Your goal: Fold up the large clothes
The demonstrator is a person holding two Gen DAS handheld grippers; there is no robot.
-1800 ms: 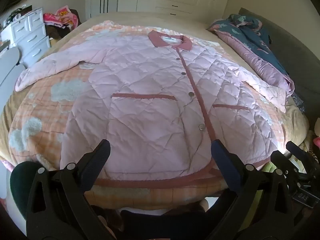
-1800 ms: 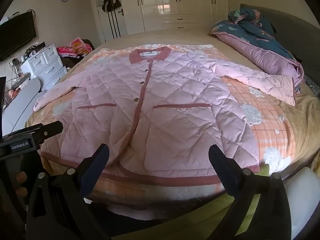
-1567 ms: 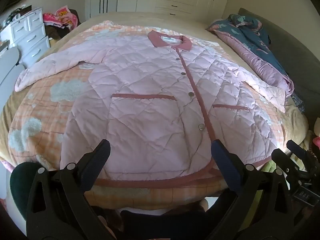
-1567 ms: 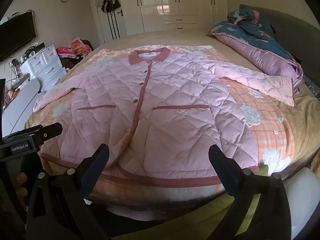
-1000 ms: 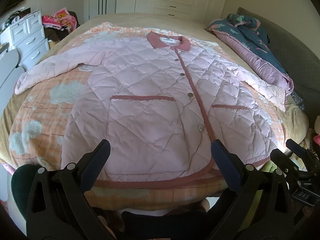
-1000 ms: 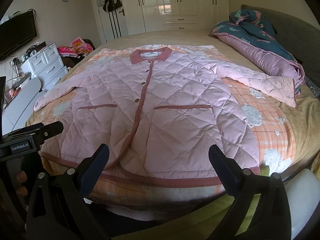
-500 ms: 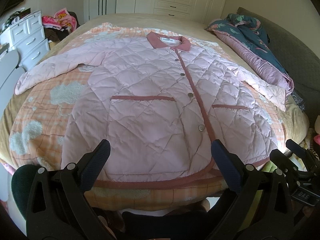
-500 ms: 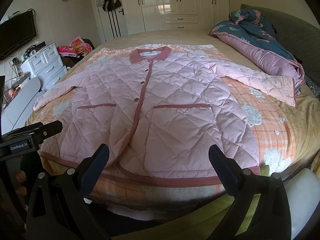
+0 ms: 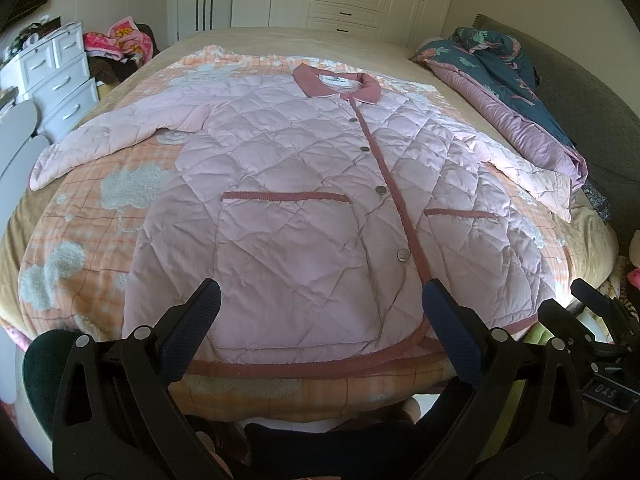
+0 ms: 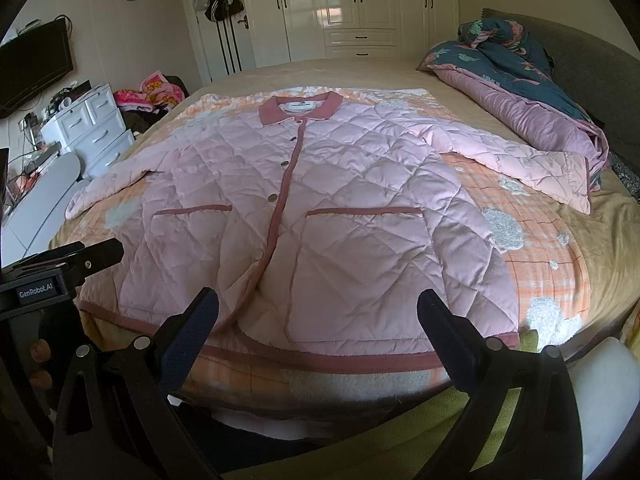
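A large pink quilted jacket (image 9: 304, 200) with a dark pink collar, placket and hem lies flat and buttoned on the bed, sleeves spread to both sides; it also shows in the right wrist view (image 10: 320, 208). My left gripper (image 9: 320, 308) is open and empty, hovering just off the hem at the foot of the bed. My right gripper (image 10: 316, 312) is open and empty, also just short of the hem. The left gripper's body (image 10: 60, 272) shows at the left of the right wrist view.
An orange checked blanket (image 9: 100, 208) lies under the jacket on the bed. A rolled purple and teal quilt (image 10: 520, 92) lies along the right side. A white drawer unit (image 10: 88, 128) and a pile of clothes stand left of the bed. White wardrobes (image 10: 360, 8) line the far wall.
Nothing has visibly changed beyond a slight drift of both views; both grippers stay open at the foot of the bed.
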